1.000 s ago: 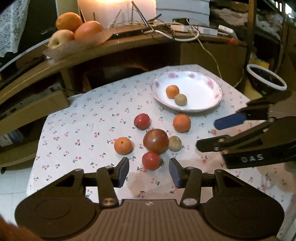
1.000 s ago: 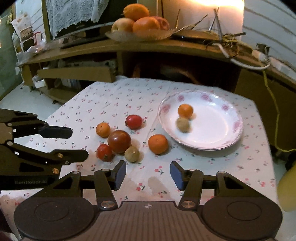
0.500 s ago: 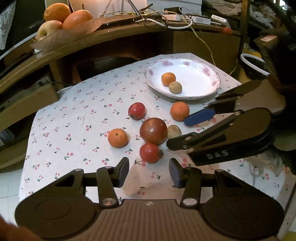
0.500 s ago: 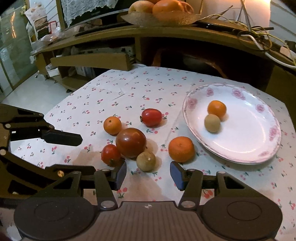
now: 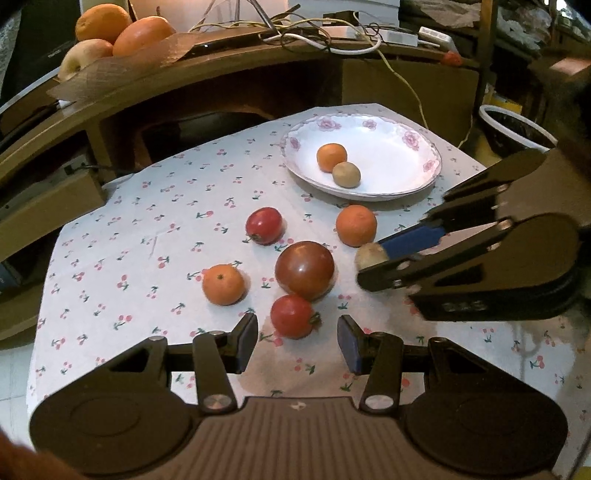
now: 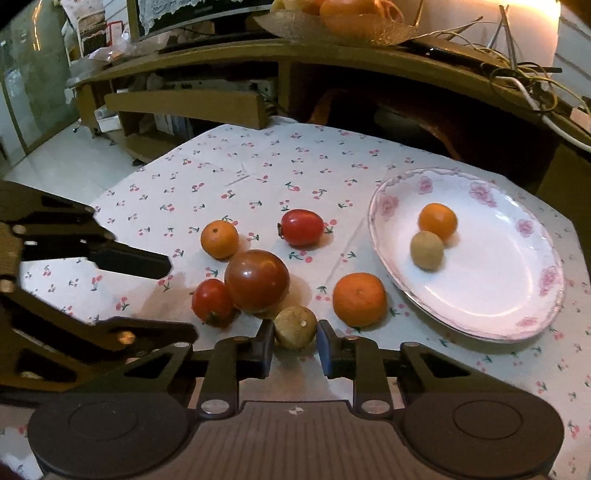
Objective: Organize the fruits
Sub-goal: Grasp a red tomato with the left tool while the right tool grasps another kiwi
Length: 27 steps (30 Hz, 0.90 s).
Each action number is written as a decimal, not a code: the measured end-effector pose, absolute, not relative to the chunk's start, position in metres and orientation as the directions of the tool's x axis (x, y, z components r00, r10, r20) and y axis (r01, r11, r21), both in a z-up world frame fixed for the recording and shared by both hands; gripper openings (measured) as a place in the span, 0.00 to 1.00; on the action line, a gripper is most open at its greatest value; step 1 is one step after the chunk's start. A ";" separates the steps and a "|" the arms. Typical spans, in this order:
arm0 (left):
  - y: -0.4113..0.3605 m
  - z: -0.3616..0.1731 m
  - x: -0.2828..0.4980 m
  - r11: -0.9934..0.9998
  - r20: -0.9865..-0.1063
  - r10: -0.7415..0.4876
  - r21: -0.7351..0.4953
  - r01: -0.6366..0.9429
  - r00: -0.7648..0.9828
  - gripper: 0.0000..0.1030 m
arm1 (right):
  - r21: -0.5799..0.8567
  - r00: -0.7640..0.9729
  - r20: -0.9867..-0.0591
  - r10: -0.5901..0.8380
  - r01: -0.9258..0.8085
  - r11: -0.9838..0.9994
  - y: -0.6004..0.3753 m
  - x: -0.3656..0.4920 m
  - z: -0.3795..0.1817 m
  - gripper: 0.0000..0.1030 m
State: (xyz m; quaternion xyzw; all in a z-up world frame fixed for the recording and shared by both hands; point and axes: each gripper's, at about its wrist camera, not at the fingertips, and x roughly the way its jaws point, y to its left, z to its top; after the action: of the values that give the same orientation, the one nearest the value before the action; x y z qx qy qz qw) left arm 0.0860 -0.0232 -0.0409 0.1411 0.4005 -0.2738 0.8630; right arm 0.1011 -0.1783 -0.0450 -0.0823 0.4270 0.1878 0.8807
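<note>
A white flowered plate holds a small orange and a brown fruit. On the cherry-print cloth lie two oranges, a big dark tomato, two red tomatoes and a second brown fruit. My right gripper has its pads on both sides of that brown fruit, close around it. My left gripper is open and empty just short of the near red tomato.
A wooden shelf unit behind the table carries a tray of large fruit and cables. A dark bowl stands off the table's right side. The table's front edge lies below both grippers.
My right gripper has moved forward and down onto the loose brown fruit and its jaws have narrowed around it. The left gripper has stayed open and shifted little.
</note>
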 end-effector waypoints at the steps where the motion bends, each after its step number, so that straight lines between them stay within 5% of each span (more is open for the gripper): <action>1: -0.026 -0.043 0.087 0.809 -0.769 -0.358 0.028 0.588 0.529 0.51 | 0.017 0.565 -0.785 0.255 -0.392 0.920 -0.182 0.099 -0.043 0.24; 10: -0.038 -0.058 0.095 0.817 -0.764 -0.340 0.048 0.574 0.548 0.50 | 0.052 0.528 -0.816 0.234 -0.335 0.941 -0.203 0.090 -0.048 0.24; 14: -0.039 -0.057 0.093 0.819 -0.768 -0.314 0.077 0.568 0.558 0.36 | 0.064 0.516 -0.824 0.235 -0.326 0.943 -0.204 0.088 -0.049 0.24; 27: -0.024 -0.045 0.066 0.784 -0.779 -0.346 0.066 0.617 0.523 0.36 | 0.035 0.508 -0.825 0.250 -0.395 0.918 -0.194 0.074 -0.048 0.24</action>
State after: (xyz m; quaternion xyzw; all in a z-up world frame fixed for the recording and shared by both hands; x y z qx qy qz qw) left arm 0.0665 -0.0240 -0.0452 0.1698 0.3992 -0.2811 0.8560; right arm 0.0742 -0.1935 -0.0485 -0.0789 0.4599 0.1863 0.8646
